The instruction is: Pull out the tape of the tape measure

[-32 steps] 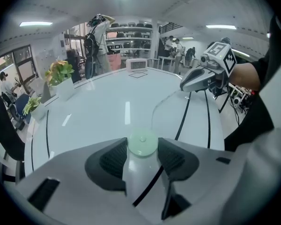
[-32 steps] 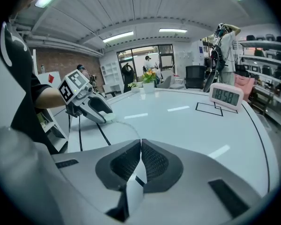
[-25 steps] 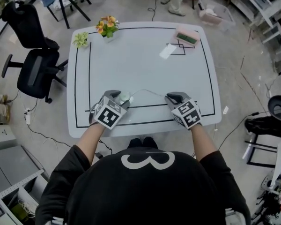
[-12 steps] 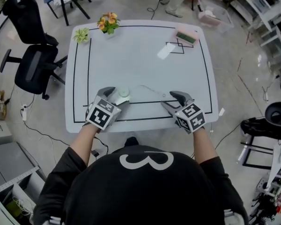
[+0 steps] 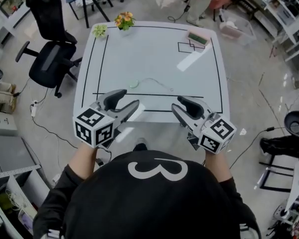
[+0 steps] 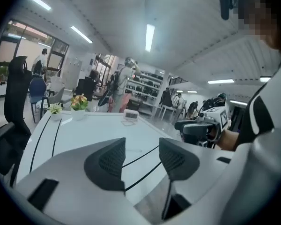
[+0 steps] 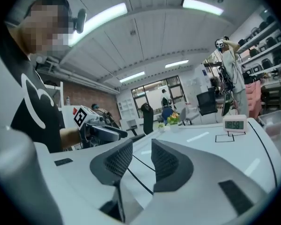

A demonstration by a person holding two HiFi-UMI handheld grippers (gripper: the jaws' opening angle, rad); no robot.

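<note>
The left gripper [image 5: 130, 98] and right gripper [image 5: 176, 104] are closing their empty jaws. The tape measure [image 5: 133, 83] is lying just ahead of them.

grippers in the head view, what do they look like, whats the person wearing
The left tool and right tool are each a light grey shell with two jaws carrying dark ribbed pads, plus a white cube of black square markers. Both tools' jaws are closing, nothing between them. The person wears a black top with a white figure on its back.
</note>
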